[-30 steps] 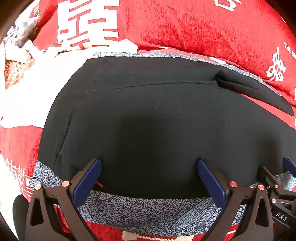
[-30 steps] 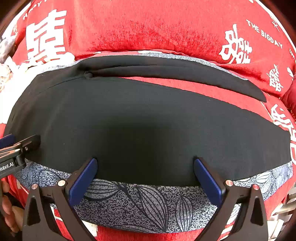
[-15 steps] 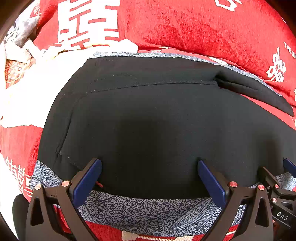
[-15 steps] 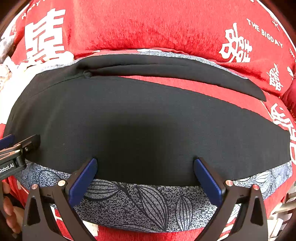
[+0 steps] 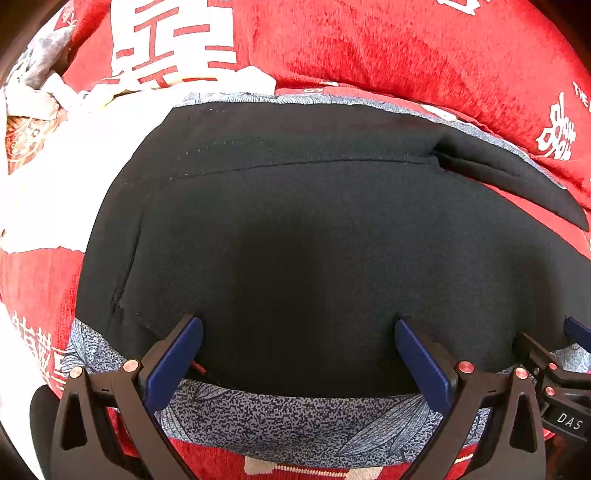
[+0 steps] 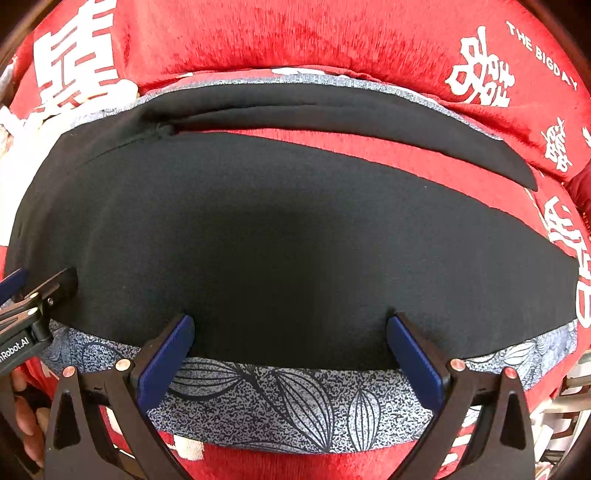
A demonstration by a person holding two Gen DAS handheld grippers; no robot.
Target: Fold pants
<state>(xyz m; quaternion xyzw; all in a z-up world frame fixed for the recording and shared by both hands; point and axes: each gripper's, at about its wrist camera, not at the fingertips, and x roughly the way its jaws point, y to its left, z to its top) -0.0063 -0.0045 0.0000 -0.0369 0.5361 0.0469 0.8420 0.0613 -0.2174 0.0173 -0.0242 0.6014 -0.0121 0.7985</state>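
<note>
One pair of black pants (image 5: 314,240) spread flat, legs parted; left gripper (image 5: 295,354) and right gripper (image 6: 291,350), both spread apart, empty.

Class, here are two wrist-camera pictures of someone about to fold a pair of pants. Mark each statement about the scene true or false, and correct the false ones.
1. The pants are black. True.
2. The left gripper is shut on the fabric. False: its fingers stand wide apart at the near edge of the pants, clamping nothing.
3. The pants lie on a grey leaf-patterned cloth over a red cover with white characters. True.
4. The two pant legs are stacked one on the other. False: they spread apart, with red cover showing between them.
5. The right gripper is open. True.
</note>
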